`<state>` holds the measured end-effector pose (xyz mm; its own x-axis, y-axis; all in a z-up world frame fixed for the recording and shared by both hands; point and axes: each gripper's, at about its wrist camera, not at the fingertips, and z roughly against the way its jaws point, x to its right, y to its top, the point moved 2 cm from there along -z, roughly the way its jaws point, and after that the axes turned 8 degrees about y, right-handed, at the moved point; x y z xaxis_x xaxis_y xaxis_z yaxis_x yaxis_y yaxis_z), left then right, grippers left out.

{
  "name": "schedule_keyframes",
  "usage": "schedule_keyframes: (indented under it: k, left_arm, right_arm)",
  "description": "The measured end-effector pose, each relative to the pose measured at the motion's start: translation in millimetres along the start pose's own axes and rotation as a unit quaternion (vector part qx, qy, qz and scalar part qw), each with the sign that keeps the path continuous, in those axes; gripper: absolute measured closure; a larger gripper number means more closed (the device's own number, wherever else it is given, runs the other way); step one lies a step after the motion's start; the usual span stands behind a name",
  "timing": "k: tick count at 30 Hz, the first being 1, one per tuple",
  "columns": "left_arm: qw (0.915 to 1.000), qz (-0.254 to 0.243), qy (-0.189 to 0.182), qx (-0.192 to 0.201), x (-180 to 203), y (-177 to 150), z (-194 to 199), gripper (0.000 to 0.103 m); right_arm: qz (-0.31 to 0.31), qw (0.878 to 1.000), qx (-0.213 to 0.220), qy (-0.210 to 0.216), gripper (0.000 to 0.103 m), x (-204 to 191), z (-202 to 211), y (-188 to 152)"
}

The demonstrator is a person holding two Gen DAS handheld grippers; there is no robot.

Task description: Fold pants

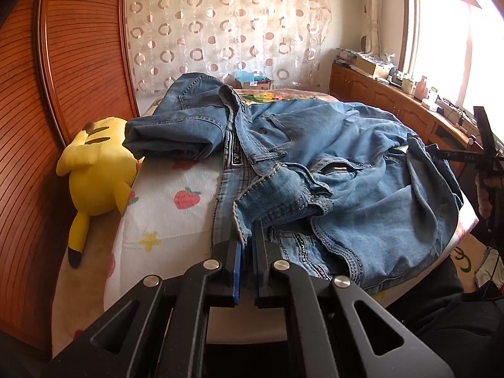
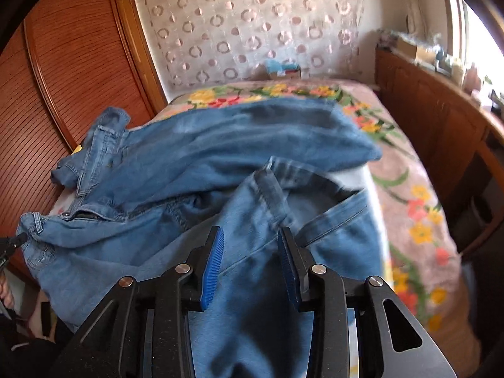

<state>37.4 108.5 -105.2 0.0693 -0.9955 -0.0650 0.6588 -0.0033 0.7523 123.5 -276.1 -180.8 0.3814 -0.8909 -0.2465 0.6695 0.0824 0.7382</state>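
Going L to R. At the bed's (image 1: 157,220) left edge, against the wooden headboard (image 1: 78,63), lies a yellow plush (image 1: 97,170); it's just off the jeans (image 1: 346,163), not touching them as far as I can see.

My left gripper (image 1: 247,230) sits at the near edge of the bed, fingers nearly closed w/ only a thin gap, pinching the waistband seam of the jeans. I judge I'm holding that end to anchor the top of the pants while the other side gets pulled straight.

The jeans lie in a crumpled heap across the near half of the bed, one leg rolled back toward the headboard, fly open.

My right gripper (image 2: 250,236) is over the leg fabric toward the bed's right edge, fingers spread wide, denim lying btwn and under them but not clamped. Prob. lining up a grab on the leg hem (image 2: 271,186).

Hard to tell: right view is motion-blurred, so seams and hem are soft. In the left view the right gripper is cut off at the frame edge. The sideboard (image 1: 393,94) clutter is too small to ID.
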Motion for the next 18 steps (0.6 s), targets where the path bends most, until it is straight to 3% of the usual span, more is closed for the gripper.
schedule_keyframes:
  k: [3,10,14,18]
  left_arm:
    - [1.0000,0.000,0.000,-0.004,-1.0,-0.9,-1.7,0.097]
    - [1.0000,0.000,0.000,-0.006,-1.0,-1.8,-3.6,0.097]
    - [1.0000,0.000,0.000,-0.007,-0.6,-2.8,-3.5,0.097]
    - [1.0000,0.000,0.000,-0.008,-1.4,-4.1,-4.3,0.097]
  right_arm:
    - [-0.018,1.000,-0.018,-0.013,0.066,14.2,-12.4,-4.3]
    - [-0.055,0.989,0.001,-0.134,0.066,69.6,7.7,-6.7]
    - [-0.055,0.993,0.027,-0.098,0.066,62.4,9.0,-0.5]
    - [-0.028,0.998,0.022,-0.048,0.066,40.6,-14.7,2.5]
